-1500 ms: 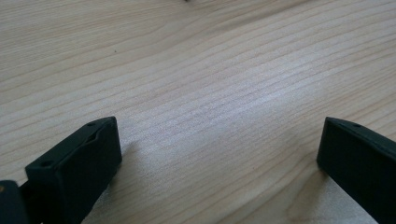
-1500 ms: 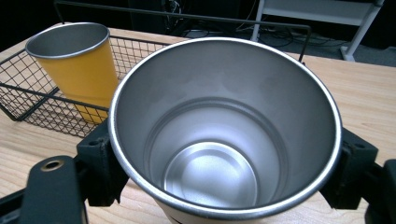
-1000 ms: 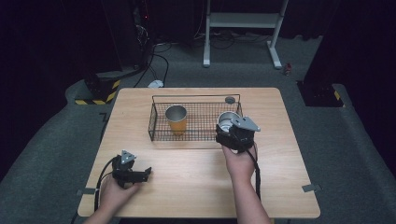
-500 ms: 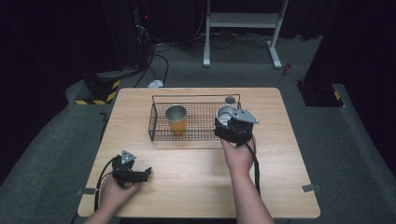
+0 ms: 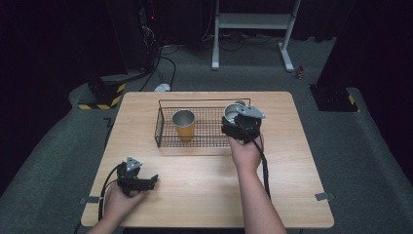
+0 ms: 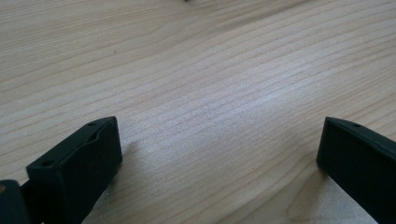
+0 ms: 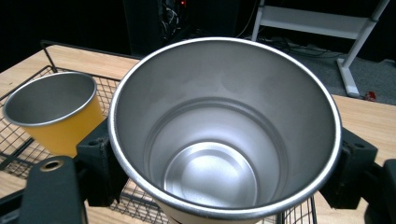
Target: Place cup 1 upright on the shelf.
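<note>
At a light wooden table [image 5: 204,195], a person's right gripper [image 5: 238,127] is clamped on a tall, open-topped stainless-steel cup [image 7: 224,135], its two black jaws pressed against opposite sides of the cup's wall just below the rim; the cup stands upright and sits at the right end of a black wire-mesh basket [image 5: 168,139], which lies on the far half of the table. In the right gripper view the cup's polished inside and round base are plain to see, and it holds nothing. To its left in the same basket, well apart from it, stands a shorter orange cup with a silver metal lining [image 5: 184,123], also upright. The left gripper [image 5: 146,183] rests low over the bare tabletop at the near left corner, held in the person's left hand [image 5: 117,200]; its jaws stand wide apart with only wood grain between them, as the left gripper view shows. A black cable [image 5: 265,168] trails from the right gripper back along the person's right forearm
</note>
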The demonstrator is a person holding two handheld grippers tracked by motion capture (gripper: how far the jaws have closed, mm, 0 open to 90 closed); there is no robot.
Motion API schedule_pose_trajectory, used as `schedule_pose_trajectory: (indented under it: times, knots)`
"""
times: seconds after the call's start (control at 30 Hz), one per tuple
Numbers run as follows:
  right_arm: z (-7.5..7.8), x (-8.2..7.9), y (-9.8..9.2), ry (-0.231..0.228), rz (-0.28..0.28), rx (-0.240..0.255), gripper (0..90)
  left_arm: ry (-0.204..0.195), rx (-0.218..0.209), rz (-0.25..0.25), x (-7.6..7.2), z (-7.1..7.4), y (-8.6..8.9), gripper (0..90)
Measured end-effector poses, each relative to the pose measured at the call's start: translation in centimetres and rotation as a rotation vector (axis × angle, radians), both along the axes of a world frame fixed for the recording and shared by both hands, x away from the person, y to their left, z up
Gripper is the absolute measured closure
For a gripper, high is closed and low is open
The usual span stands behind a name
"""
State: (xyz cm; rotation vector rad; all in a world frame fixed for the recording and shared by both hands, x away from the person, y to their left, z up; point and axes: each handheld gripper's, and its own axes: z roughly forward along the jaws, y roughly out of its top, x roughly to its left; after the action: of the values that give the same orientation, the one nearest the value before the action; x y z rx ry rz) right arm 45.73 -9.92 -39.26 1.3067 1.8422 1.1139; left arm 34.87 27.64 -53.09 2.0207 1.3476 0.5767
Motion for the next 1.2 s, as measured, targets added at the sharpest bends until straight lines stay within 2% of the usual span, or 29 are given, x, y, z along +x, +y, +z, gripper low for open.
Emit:
schedule_pose_trajectory:
  times: [0.23,0.33,0.5,0.63,0.87,1.2]
  knots:
    - [0.0,1.4,0.5,0.021,-0.004,-0.012,18.6,0.0,0.0,0.0,0.0,0.0,0.0,0.4]
    - [0.0,1.8,0.8,0.012,-0.002,-0.02,18.6,0.0,0.0,0.0,0.0,0.0,0.0,0.3]
    - [-0.3,2.8,1.1,0.04,-0.012,-0.021,18.6,0.0,0.0,0.0,0.0,0.0,0.0,0.3]
    - [-0.8,3.4,1.3,0.053,-0.012,-0.042,18.6,0.0,0.0,0.0,0.0,0.0,0.0,0.3]
    - [-1.8,4.3,1.7,0.096,-0.027,-0.032,18.6,0.0,0.001,-0.001,0.0,0.0,0.0,0.4]
    - [-3.5,5.8,2.3,0.149,-0.037,-0.056,18.6,0.0,0.001,-0.001,0.0,0.0,0.0,0.5]
